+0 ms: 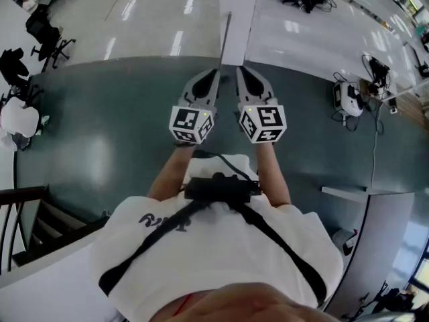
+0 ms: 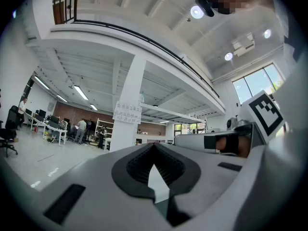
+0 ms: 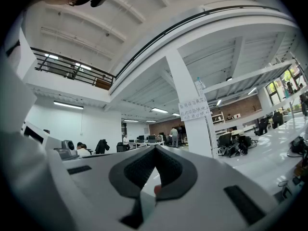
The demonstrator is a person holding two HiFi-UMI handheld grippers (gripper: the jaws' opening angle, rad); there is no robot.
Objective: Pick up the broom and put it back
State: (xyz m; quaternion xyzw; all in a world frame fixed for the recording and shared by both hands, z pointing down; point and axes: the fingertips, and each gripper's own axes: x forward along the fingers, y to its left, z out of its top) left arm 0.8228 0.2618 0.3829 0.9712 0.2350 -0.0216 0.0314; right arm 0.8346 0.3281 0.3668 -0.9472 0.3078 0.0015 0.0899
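In the head view a thin dark stick (image 1: 225,40) stands against the foot of a white pillar (image 1: 238,12) straight ahead; it may be the broom's handle, and no brush head shows. My left gripper (image 1: 215,74) and right gripper (image 1: 240,72) are held level, side by side, pointing at the pillar and short of it. Both are shut with nothing held. In the left gripper view the jaws (image 2: 154,146) meet at the tip, and the pillar (image 2: 130,105) carries a paper sign. The right gripper view shows its jaws (image 3: 155,149) closed, with the same pillar (image 3: 190,109) beyond.
I stand on a dark green floor patch (image 1: 100,133) bordered by glossy white floor (image 1: 315,39). Office chairs (image 1: 45,33) are at the upper left and a stair railing (image 1: 20,213) at the lower left. Cables and a white device (image 1: 350,98) lie to the right. People work at far desks (image 2: 53,129).
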